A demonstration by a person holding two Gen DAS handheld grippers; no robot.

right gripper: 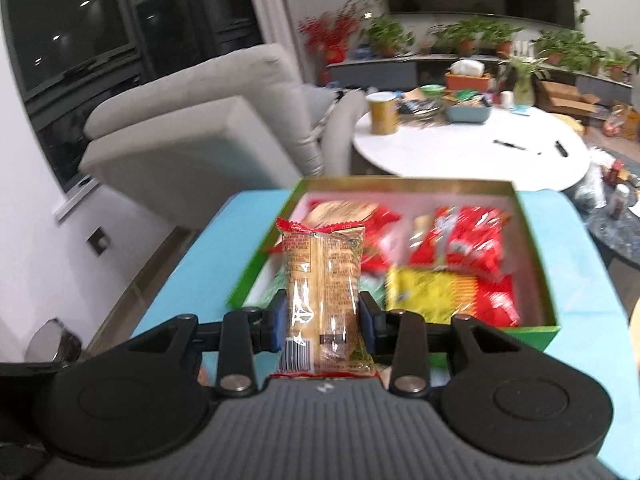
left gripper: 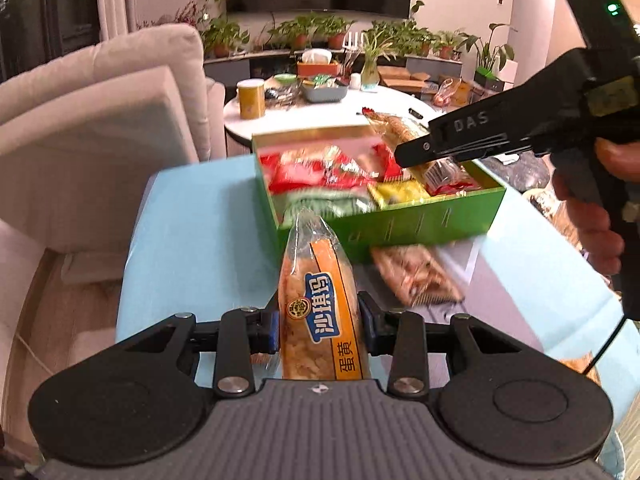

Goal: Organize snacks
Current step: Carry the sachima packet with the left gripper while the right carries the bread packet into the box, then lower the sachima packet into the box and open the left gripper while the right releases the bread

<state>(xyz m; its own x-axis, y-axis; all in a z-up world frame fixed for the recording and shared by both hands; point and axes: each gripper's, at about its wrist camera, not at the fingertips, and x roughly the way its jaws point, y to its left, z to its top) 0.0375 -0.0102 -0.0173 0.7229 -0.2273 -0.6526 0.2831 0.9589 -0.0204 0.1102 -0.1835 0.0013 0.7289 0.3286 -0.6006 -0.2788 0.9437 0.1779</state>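
Note:
My left gripper [left gripper: 320,328] is shut on a clear packet with an orange label [left gripper: 320,300], held above the blue table [left gripper: 200,220] just short of the green box [left gripper: 400,226]. The box [right gripper: 536,248] holds several red, yellow and green snack packets. My right gripper [right gripper: 322,328] is shut on a clear pastry packet with red ends [right gripper: 322,280], over the box's near left corner. In the left wrist view the right gripper [left gripper: 412,152] hangs over the box's right side with that packet [left gripper: 394,126]. Another snack packet [left gripper: 416,276] lies on the table in front of the box.
A hand [left gripper: 592,216] grips the right gripper's handle. A beige sofa [left gripper: 100,120] stands left of the table. Behind the box is a round white table [right gripper: 460,152] with a yellow canister [right gripper: 382,114], a grey basket [right gripper: 468,114] and pens. Potted plants line the back.

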